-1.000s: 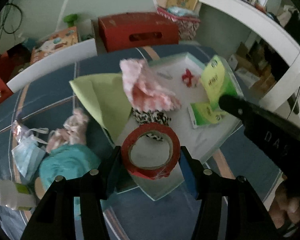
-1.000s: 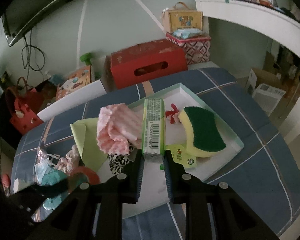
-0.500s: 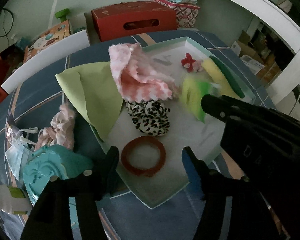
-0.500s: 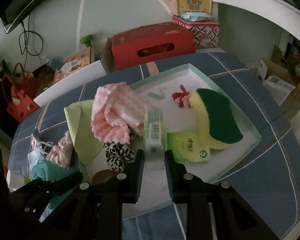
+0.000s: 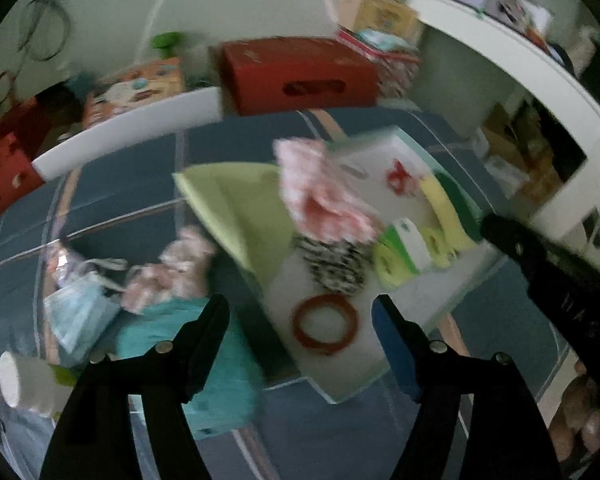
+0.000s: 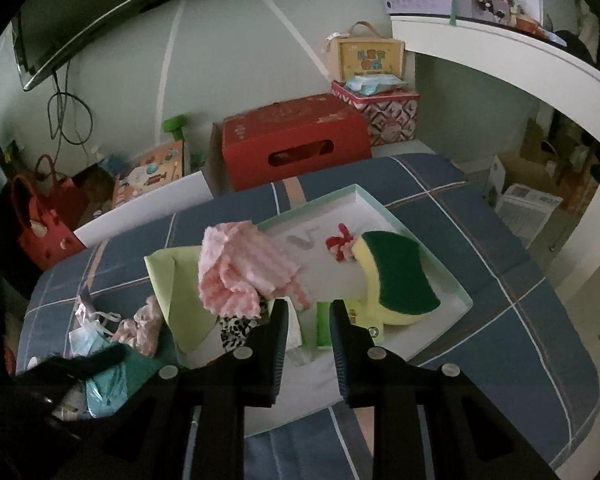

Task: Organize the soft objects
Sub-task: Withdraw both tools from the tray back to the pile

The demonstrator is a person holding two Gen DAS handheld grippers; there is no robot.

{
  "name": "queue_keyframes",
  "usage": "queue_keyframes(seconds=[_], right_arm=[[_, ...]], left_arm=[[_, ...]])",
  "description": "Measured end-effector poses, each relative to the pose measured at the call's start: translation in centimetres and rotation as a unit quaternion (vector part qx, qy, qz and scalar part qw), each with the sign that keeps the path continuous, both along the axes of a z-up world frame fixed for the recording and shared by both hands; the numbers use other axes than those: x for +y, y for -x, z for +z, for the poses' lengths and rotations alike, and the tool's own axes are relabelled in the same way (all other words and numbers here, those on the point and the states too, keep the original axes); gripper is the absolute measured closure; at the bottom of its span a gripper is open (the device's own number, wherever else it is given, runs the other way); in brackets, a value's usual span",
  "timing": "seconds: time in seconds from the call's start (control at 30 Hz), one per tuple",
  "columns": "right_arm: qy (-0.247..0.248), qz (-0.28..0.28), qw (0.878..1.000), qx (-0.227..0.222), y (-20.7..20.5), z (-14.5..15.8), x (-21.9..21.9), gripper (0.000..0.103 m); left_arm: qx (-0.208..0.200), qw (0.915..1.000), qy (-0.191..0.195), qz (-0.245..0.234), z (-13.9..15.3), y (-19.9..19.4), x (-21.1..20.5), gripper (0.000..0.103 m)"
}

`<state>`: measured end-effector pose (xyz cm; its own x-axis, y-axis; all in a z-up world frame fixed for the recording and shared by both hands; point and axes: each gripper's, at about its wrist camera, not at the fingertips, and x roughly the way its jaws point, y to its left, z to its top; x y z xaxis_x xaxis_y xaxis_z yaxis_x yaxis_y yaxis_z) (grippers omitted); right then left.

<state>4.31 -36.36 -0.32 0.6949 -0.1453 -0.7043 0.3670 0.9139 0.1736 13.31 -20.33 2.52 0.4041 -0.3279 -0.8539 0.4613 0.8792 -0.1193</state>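
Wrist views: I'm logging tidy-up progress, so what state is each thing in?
Red tape ring, lying flat in the white tray.
Green-and-white tissue pack, lying in the tray.
Yellow-and-green sponge, in the tray, green face up.
Pink striped cloth, crumpled.
Lime green cloth, draped over the tray's rim.
Left hand-held gripper, empty, jaws opening.
Right hand-held gripper, narrowly apart, seemingly empty.
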Motion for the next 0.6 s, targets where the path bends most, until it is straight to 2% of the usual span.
queue_keyframes(seconds=[0.2,0.37,0.43,0.53,0.6], right_arm=[[-0.005,0.008,1.0,0.022,-0.8,-1.1,0.6,0.077],[-0.003,0.039,0.999,0.026,-1.8,-1.3,3.0,0.065],[0.0,0.049,0.999,0.024,-1.9,-1.1,3.9,0.056],[0.004,0.058,0.998,0.017,-2.1,-0.6,5.5,0.045],[0.001,0.067,0.998,0.013,-2.4,-0.4,6.5,0.043]], left_arm=[[-0.005,0.9959,0.021,0.088,1.0,-2.4,6.1,0.027],[0.003,0.9892,0.042,0.141,0.9,-3.5,10.3,0.024],[0.001,0.986,0.045,0.161,1.0,-3.7,11.9,0.023],[-0.007,0.9811,0.041,0.189,1.2,-3.8,14.1,0.012],[-0.013,0.9775,0.035,0.207,1.3,-3.8,15.5,0.012]])
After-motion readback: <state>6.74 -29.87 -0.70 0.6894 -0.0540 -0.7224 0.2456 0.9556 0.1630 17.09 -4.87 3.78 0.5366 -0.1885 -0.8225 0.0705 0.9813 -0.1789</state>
